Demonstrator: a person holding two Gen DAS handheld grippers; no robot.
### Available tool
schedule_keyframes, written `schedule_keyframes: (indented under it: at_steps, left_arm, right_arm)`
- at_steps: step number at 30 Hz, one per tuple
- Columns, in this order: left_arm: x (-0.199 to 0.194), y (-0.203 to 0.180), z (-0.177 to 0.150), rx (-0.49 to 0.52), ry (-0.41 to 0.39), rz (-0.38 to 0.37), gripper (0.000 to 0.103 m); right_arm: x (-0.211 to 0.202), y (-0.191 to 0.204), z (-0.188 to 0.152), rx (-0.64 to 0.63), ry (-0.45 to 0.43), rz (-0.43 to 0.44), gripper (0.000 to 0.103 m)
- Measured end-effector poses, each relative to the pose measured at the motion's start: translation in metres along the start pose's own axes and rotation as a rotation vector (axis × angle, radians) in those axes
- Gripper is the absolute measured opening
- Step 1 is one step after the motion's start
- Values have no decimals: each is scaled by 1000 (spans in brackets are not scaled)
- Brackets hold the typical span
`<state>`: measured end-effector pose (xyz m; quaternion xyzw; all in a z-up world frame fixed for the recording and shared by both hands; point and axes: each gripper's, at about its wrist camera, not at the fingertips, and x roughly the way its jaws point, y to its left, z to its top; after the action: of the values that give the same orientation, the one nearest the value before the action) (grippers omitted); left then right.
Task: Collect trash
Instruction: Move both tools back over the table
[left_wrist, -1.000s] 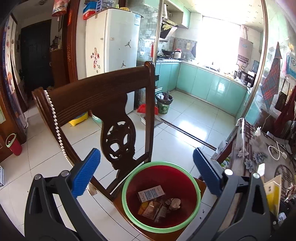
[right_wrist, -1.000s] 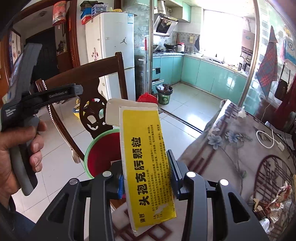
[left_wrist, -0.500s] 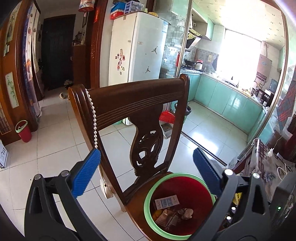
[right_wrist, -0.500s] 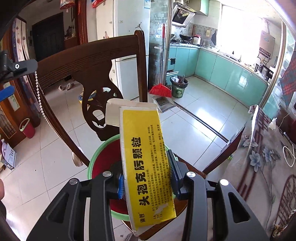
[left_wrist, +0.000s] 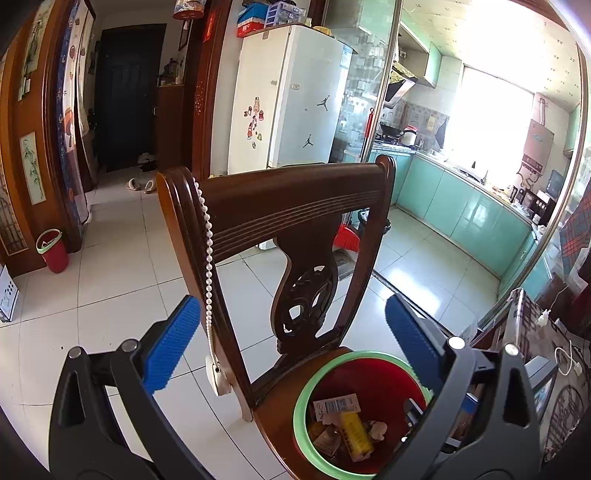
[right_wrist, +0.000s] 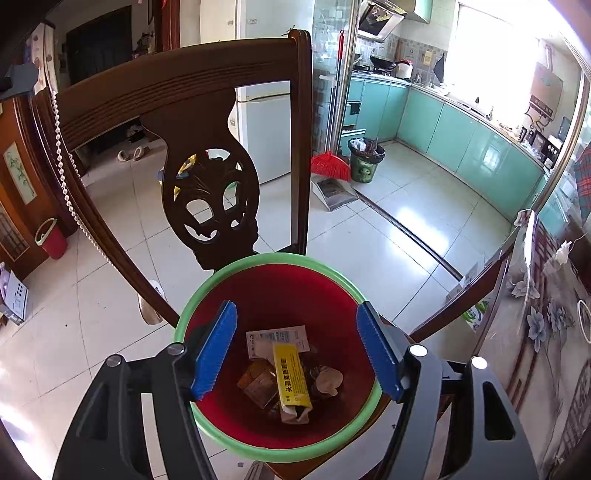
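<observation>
A red bin with a green rim (right_wrist: 258, 262) (left_wrist: 301, 398) stands on the seat of a dark wooden chair (right_wrist: 177, 85) (left_wrist: 291, 206). A yellow packet (right_wrist: 291, 380) (left_wrist: 354, 430) lies inside it on top of other wrappers and a white slip (right_wrist: 277, 338). My right gripper (right_wrist: 297, 350) hangs right over the bin's mouth, its jaws opening, with nothing between the blue pads (right_wrist: 216, 350). My left gripper (left_wrist: 291, 347) is open and empty, up and to the left of the bin, in front of the chair back.
A bead string (left_wrist: 208, 258) with a white fob hangs on the chair's left post. A table with a flowered cloth (right_wrist: 546, 321) stands at the right. A second small red bin (left_wrist: 53, 251) sits by the wall at the left. Broom and dustpan (right_wrist: 330, 177) lie beyond the chair.
The right gripper came down over the bin, spread its jaws and let go of the yellow packet, which now lies in the bin. The left gripper shifted left earlier, then held still.
</observation>
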<state>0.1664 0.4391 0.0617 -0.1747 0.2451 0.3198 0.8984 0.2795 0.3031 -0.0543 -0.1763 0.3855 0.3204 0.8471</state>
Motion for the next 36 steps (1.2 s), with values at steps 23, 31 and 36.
schedule_keyframes:
  at_steps: [23,31,36]
  left_arm:
    - [-62,-91,-29,216,-37,-185,98]
    - [-102,-149,-79,301,32,-337,98]
    - [-129,-185,-117,365,76,-436,98]
  right_arm:
    - [-206,-91,-104,142,-131,-144,96]
    - [-292,-153,-188,256,-166,-260,96]
    - [-329,-190,-242,328,-143,-347,96]
